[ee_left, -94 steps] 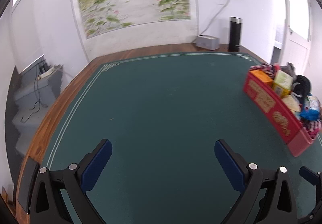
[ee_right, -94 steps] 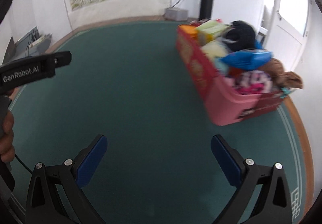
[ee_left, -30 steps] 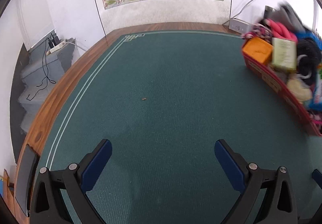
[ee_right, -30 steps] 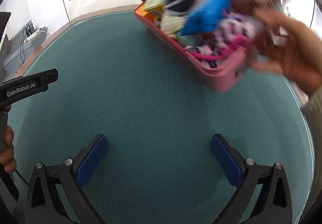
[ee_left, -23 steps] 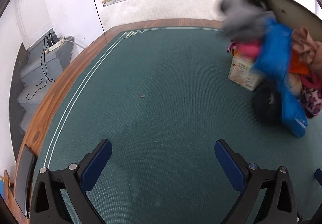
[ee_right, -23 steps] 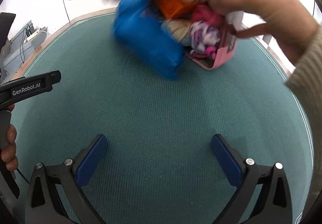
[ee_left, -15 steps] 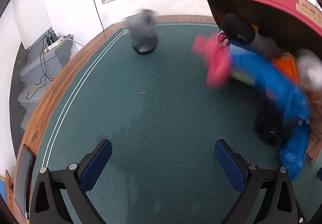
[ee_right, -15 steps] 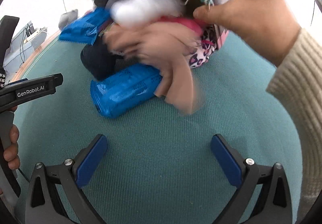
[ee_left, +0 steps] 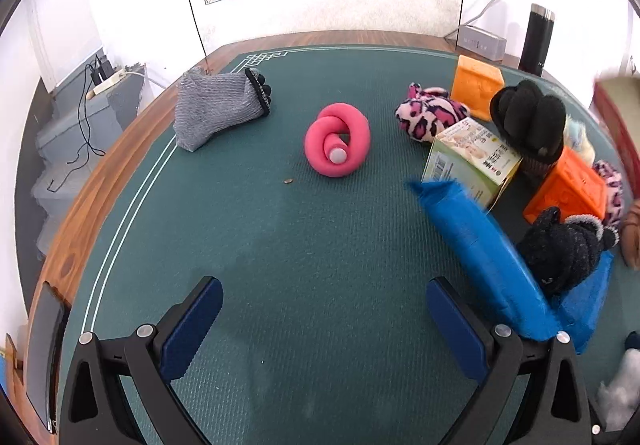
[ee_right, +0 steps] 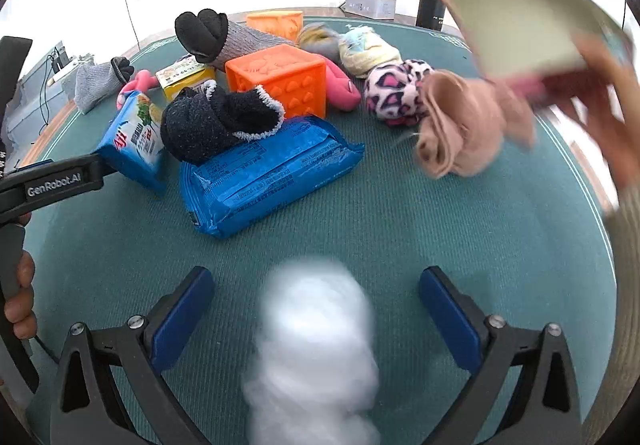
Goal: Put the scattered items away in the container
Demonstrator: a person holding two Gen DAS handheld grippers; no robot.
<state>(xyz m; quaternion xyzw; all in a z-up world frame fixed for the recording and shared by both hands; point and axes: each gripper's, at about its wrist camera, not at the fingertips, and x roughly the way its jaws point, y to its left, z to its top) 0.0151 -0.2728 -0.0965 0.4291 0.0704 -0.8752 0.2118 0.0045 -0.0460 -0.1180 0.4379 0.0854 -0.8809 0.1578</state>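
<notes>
Spilled items lie across the green mat: a grey glove, a pink knotted toy, a leopard-print sock, two orange cubes, a black fuzzy sock, blue packets, a carton and a beige cloth. A person's hand holds the upturned red container at the upper right, blurred. My left gripper is open over bare mat. My right gripper is open, and a blurred white fluffy item lies between its fingers, not clamped.
A black flask and a grey box stand on the wooden rim at the back. A power strip with cables sits beyond the left edge. The left gripper's handle reaches into the right wrist view.
A hand lifted and overturned the full red container, and its contents tumbled out over the mat. The white fluffy item dropped in between my right fingers. Both grippers stayed open.
</notes>
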